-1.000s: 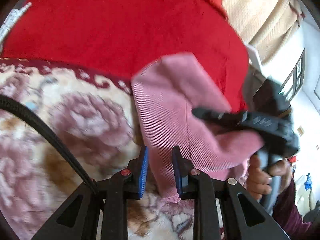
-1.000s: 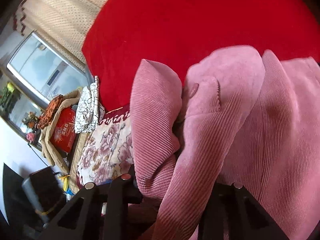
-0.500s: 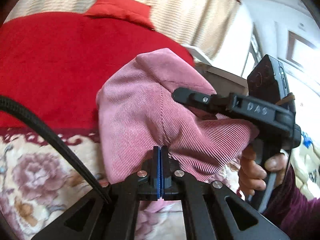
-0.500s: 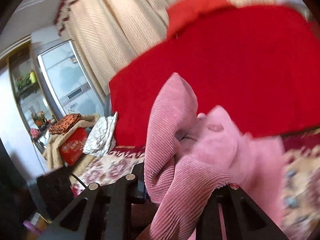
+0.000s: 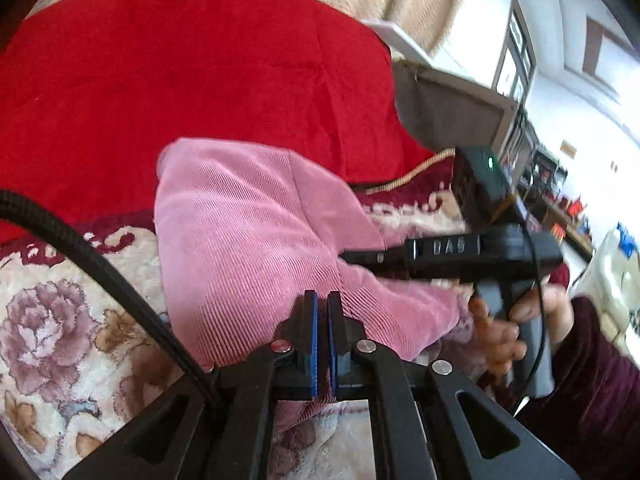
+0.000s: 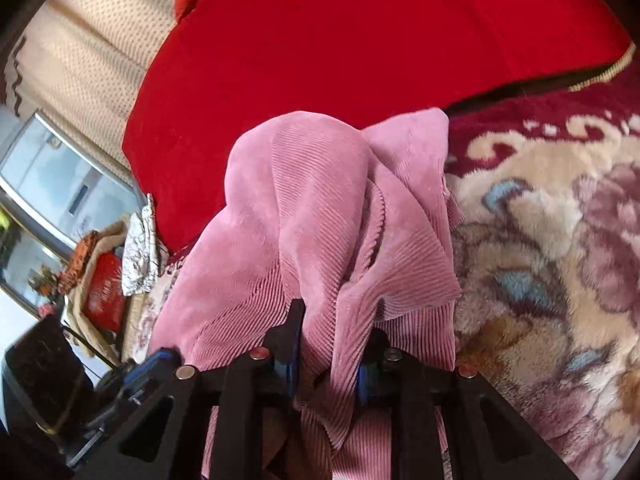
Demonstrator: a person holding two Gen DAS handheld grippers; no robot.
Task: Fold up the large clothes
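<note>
A pink corduroy garment (image 5: 248, 240) lies bunched on a floral blanket (image 5: 52, 332), against a red cover. My left gripper (image 5: 321, 308) is shut on the garment's near edge, its blue pads almost touching. My right gripper (image 6: 325, 344) is shut on a thick fold of the same garment (image 6: 320, 216), which drapes over its fingers and hides the tips. In the left wrist view the right gripper (image 5: 360, 257) reaches into the cloth from the right, held by a hand.
A red velvet cover (image 5: 192, 80) fills the far side, with beige curtains (image 6: 80, 60) behind. A black cable (image 5: 100, 276) crosses the left wrist view. A fridge (image 6: 52, 184) and piled cloths (image 6: 136, 248) stand at far left.
My left gripper closed on the garment's edge a second ago and stays shut. Both grippers have lowered the bunched garment toward the floral blanket; the right one still holds its fold.
</note>
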